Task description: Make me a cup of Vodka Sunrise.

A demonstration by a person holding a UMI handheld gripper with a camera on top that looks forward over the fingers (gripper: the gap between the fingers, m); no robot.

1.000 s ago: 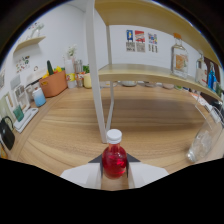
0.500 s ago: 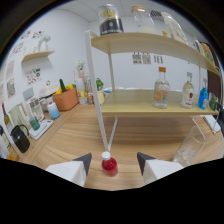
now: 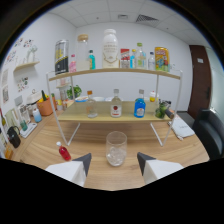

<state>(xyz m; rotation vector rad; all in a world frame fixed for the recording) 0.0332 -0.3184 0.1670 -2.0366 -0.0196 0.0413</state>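
Observation:
My gripper is open, with nothing held between its pale fingers. A clear glass with ice in it stands on the wooden table, just ahead of the fingers and between them. A small red bottle with a white cap stands on the table to the left of the left finger, apart from it. Beyond the glass, a two-tier shelf carries bottles: a clear bottle with a red label, a blue bottle and a green one.
The top shelf holds several bottles, cans and cartons. A counter at the left carries an orange pot, jars and a dark kettle. Papers lie at the right, near a dark chair and a door.
The fingers have opened and let go of the small red bottle, which now stands to the left. The view has risen and pulled back, bringing the glass between the fingers.

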